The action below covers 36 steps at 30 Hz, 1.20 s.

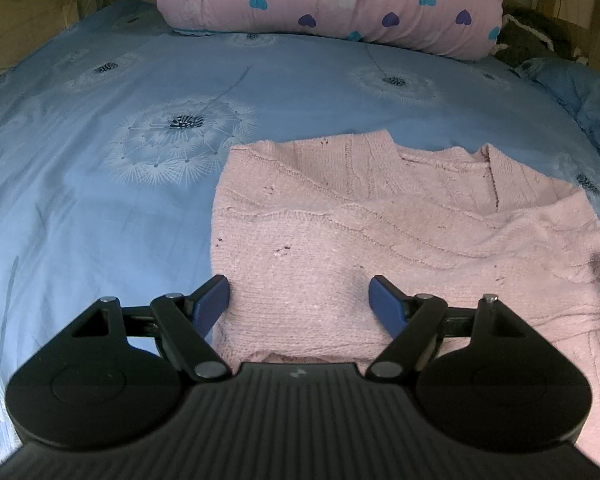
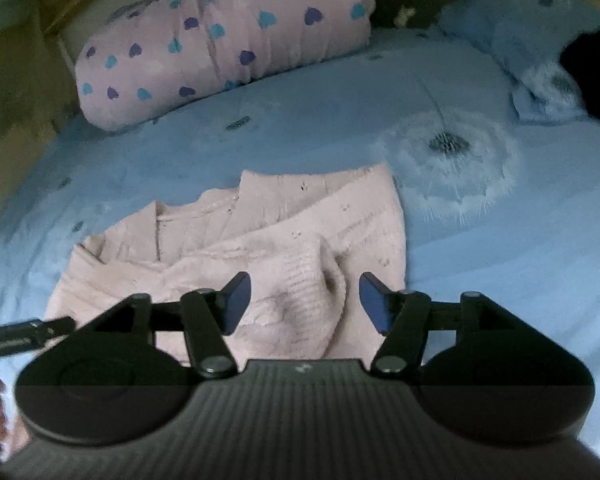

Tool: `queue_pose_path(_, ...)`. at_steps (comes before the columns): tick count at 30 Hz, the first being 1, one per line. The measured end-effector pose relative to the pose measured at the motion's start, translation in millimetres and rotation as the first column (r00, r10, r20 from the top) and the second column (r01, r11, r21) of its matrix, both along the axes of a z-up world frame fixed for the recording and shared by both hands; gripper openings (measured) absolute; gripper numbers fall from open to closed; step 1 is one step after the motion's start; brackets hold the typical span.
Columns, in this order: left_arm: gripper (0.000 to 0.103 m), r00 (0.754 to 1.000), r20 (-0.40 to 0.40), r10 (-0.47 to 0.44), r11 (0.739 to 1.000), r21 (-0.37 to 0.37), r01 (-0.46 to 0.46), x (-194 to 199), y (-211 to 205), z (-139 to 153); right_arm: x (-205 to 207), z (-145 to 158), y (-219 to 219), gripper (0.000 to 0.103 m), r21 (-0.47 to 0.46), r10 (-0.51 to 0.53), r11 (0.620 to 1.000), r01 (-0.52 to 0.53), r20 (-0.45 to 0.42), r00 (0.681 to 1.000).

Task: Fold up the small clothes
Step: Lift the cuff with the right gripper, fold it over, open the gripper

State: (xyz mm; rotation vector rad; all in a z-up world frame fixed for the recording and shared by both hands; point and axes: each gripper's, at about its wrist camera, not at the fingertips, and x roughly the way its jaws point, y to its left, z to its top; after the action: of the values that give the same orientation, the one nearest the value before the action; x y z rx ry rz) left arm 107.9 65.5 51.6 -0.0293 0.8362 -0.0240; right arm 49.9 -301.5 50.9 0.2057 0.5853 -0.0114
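Observation:
A pink knitted sweater (image 1: 380, 220) lies partly folded on the blue bed sheet (image 1: 100, 200), collar pointing away, a sleeve laid across the body. My left gripper (image 1: 299, 300) is open and empty, its blue pads (image 1: 212, 304) spread over the sweater's near left hem. In the right wrist view the sweater (image 2: 260, 232) lies ahead and left. My right gripper (image 2: 305, 300) is open, and a raised fold of sleeve cuff (image 2: 324, 280) bulges between its blue pads (image 2: 236, 300) without being clamped.
A rolled pink quilt with hearts (image 1: 332, 0) lies at the head of the bed. A blue pillow (image 2: 520, 40) and dark items (image 1: 532, 32) sit at the far right. The left gripper's tip (image 2: 24, 338) shows at the right view's left edge.

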Motion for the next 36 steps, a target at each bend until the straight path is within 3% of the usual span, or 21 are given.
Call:
queue_pose_path(3,0.081,1.000,0.003,0.005,1.000,-0.011,-0.005,1,2,0,13,-8,4,0.062,-0.035,0.017,0.999,-0.017,-0.021,1.000)
queue_pose_path(8,0.081,0.998,0.052,0.019,0.999,-0.050,-0.016,-2,10,8,23,-23,9,0.060,-0.014,0.068,0.998,-0.069,-0.052,0.996)
queue_pose_path(9,0.081,0.998,0.063,0.025,0.998,-0.062,-0.021,-2,12,10,23,-23,11,0.054,-0.020,0.077,0.997,-0.078,-0.051,0.996)
queue_pose_path(11,0.081,0.996,0.082,0.034,0.996,-0.083,-0.027,-2,15,13,24,-19,14,0.022,-0.021,0.097,0.995,-0.098,-0.048,0.994)
queue_pose_path(13,0.081,0.994,0.099,0.040,0.995,-0.097,-0.030,-2,17,16,24,-6,14,0.020,-0.011,0.114,0.993,-0.115,-0.028,0.993)
queue_pose_path(18,0.081,0.990,0.137,0.034,0.994,-0.109,-0.019,-4,17,18,16,43,18,0.019,-0.066,0.116,0.992,-0.109,0.113,0.987)
queue_pose_path(21,0.081,0.993,0.113,0.029,0.996,-0.088,-0.019,1,15,10,15,57,12,0.019,-0.085,0.098,0.993,-0.084,0.175,0.980)
queue_pose_path(23,0.081,0.996,0.083,0.032,0.998,-0.048,-0.028,5,11,1,22,51,5,0.019,-0.089,0.077,0.994,-0.064,0.153,0.985)
queue_pose_path(25,0.081,0.998,0.043,0.036,0.999,-0.019,-0.035,11,10,-10,37,33,-3,0.019,-0.082,0.054,0.996,-0.048,0.079,0.995)
queue_pose_path(29,0.084,0.999,0.014,0.052,0.997,-0.058,-0.051,15,16,-17,63,-16,-16,0.021,-0.080,0.012,0.997,-0.017,-0.059,0.998)
queue_pose_path(33,0.084,0.998,0.034,0.049,0.998,-0.047,-0.047,12,14,-12,62,-23,-20,0.026,-0.078,0.020,0.997,-0.022,-0.026,0.999)
queue_pose_path(36,0.084,0.994,0.100,0.040,0.998,-0.047,-0.036,3,12,2,55,-11,-17,0.029,-0.105,0.027,0.994,-0.031,-0.032,0.999)
